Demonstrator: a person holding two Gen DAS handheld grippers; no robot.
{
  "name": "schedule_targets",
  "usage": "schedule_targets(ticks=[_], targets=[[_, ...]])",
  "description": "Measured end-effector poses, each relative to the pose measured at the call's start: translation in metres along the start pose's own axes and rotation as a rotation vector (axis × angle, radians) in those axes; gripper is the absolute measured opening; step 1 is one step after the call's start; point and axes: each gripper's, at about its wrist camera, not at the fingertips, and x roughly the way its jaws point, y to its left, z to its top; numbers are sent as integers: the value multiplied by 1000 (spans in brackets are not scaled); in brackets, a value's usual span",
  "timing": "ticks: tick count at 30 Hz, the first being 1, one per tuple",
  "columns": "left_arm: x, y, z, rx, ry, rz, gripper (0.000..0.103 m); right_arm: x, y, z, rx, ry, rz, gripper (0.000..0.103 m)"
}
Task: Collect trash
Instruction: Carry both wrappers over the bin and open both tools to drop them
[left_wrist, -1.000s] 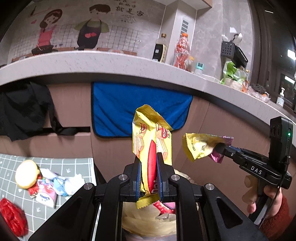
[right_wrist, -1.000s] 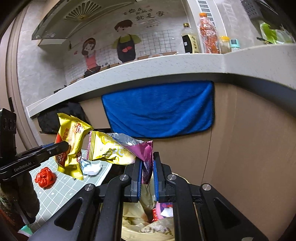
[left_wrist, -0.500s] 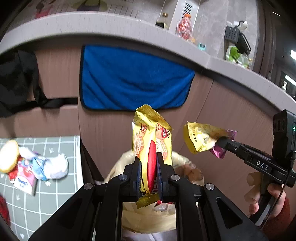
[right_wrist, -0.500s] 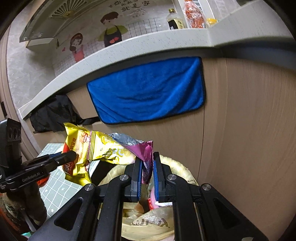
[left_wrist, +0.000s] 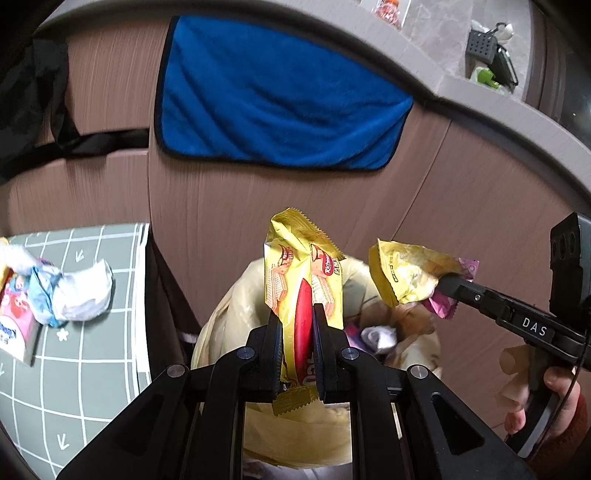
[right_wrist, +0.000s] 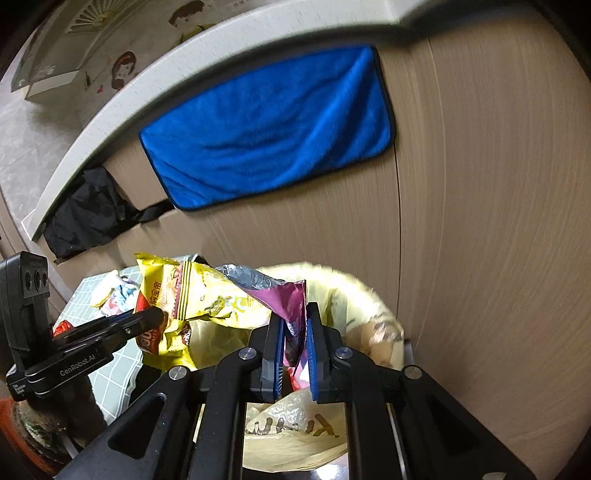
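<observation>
Left tool (left_wrist: 298, 334) grips a yellow wrapper (left_wrist: 303, 273); right tool (right_wrist: 293, 343) grips a purple-yellow wrapper (right_wrist: 229, 295), both seemingly above the bin (right_wrist: 373, 314) at lower centre.

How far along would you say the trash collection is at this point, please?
Done: some rubbish already lies in the lined bin. In hand: the left gripper is shut on a yellow wafer wrapper and the right gripper on a yellow-and-purple wrapper, both held over the bin, not yet released. Left: crumpled tissue and packets on the grid mat.
</observation>
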Motion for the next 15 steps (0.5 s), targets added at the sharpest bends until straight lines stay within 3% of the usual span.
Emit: schedule_targets(ticks=[15], targets=[[39,12,-25,-28,96,21,15,53,-8,-29,49,122,-20,11]])
